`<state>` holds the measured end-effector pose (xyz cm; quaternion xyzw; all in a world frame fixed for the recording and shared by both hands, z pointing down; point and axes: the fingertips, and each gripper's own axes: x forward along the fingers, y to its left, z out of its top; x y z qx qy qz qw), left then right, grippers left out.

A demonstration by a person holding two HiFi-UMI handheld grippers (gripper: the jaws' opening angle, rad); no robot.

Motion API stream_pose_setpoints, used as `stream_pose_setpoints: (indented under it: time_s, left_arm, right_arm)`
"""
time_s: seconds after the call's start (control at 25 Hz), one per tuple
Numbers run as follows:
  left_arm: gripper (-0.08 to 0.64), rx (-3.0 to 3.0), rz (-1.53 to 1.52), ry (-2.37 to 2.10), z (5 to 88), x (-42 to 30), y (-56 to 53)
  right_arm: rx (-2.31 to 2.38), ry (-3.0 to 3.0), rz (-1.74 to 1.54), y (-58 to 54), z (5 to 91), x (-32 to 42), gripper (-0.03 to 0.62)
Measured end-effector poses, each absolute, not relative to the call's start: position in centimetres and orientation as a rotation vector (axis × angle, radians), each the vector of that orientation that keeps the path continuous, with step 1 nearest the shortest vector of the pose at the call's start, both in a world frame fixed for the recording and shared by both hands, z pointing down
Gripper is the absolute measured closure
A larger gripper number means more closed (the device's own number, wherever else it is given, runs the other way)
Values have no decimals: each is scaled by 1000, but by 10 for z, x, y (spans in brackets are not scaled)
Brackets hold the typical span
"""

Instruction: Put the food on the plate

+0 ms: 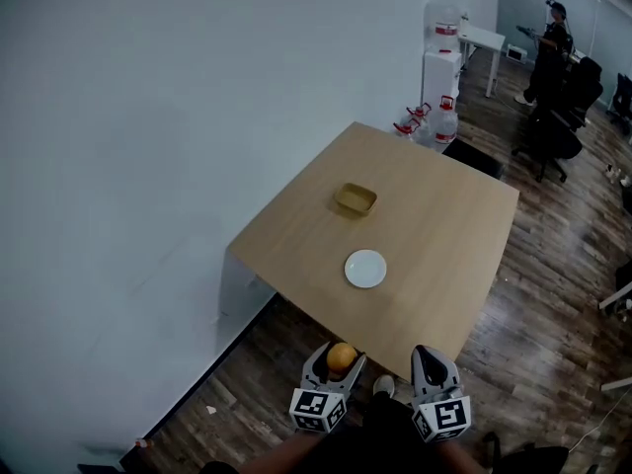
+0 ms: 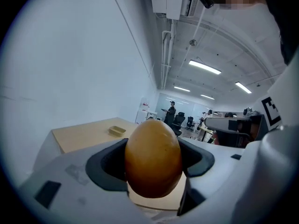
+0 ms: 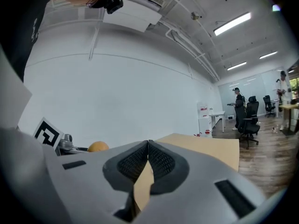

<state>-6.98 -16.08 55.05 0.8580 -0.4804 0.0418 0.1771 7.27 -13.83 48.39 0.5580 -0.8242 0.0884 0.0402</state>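
My left gripper (image 1: 336,361) is clamped on the round orange food (image 2: 153,157), held just short of the bench (image 1: 434,215), ready to carry to the white plate (image 1: 365,269). My right gripper (image 3: 148,158) is pressed together, empty, kept aside.

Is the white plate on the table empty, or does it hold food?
Empty: the plate shows only bare white surface, and the left gripper holds the orange food short of the table.

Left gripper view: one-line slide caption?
Left gripper shut on an orange, egg-shaped food item, with the wooden table ahead.
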Motion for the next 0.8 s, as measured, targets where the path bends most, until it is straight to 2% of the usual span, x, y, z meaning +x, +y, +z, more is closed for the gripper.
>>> stream_pose_setpoints:
  time_s: [0.8]
  left_arm:
    - [250,2320,366,-1424,668,-36,-349]
  right_arm:
    - [1536,-2573,424,-268,526,107,532]
